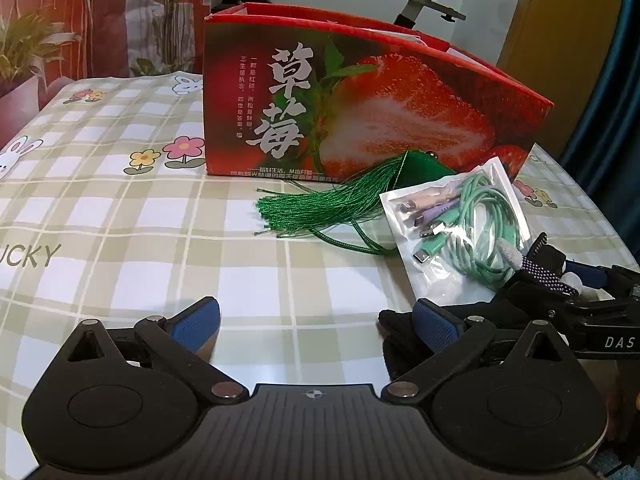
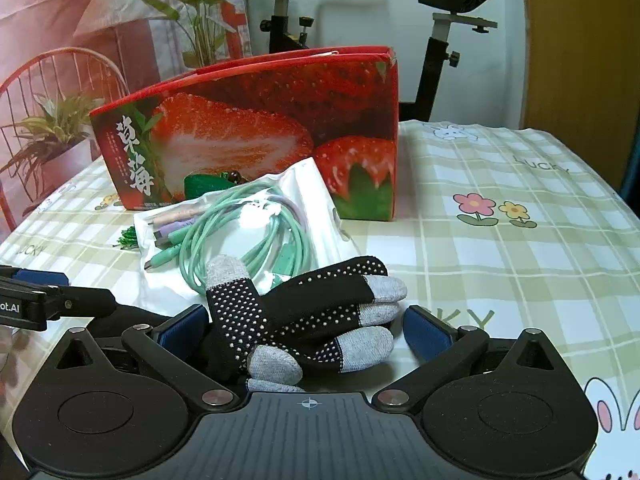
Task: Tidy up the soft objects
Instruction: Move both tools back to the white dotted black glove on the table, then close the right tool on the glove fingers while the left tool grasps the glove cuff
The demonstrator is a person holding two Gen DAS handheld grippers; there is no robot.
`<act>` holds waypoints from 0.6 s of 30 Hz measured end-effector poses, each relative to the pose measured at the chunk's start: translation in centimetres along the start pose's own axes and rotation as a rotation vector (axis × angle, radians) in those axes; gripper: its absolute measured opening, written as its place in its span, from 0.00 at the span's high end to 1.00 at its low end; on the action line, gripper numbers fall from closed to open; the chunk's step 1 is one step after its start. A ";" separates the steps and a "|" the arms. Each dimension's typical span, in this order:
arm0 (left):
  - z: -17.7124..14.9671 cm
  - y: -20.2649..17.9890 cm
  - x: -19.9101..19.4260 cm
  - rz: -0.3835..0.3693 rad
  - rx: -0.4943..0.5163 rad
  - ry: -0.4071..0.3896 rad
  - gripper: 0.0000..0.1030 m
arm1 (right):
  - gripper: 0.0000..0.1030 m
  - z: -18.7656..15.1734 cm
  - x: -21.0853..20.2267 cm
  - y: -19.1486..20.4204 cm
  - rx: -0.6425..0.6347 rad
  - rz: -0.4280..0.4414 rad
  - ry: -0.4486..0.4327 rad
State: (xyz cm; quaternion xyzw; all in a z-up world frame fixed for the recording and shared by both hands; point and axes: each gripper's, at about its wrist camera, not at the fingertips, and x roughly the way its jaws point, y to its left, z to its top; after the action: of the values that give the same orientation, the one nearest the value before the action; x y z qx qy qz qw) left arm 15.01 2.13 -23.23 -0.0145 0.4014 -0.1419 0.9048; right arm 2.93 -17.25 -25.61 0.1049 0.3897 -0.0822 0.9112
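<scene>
Black dotted gloves [image 2: 304, 320] lie between the spread right gripper [image 2: 306, 330] pads.

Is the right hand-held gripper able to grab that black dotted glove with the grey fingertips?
Probably yes. The black dotted glove with grey fingertips lies right between the open blue pads of the right hand-held gripper, with nothing on top of it. Only its fingers overlap the clear bag of green cables.
</scene>
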 end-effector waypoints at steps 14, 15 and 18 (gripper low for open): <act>-0.1 0.1 0.0 0.000 -0.005 -0.014 0.00 | 0.00 0.0 0.0 -0.4 0.026 0.014 0.007; -0.1 0.1 0.0 0.001 -0.005 -0.014 0.00 | 0.00 0.0 -0.1 -0.4 0.031 0.013 0.008; -0.1 0.0 0.1 0.006 0.005 -0.011 0.00 | 0.00 0.0 0.0 -0.1 0.026 0.002 0.012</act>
State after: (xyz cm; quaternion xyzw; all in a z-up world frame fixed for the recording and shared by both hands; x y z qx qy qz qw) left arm 14.95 2.14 -23.36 -0.0119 0.3958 -0.1402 0.9075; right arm 2.87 -17.33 -25.64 0.1179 0.3939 -0.0858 0.9075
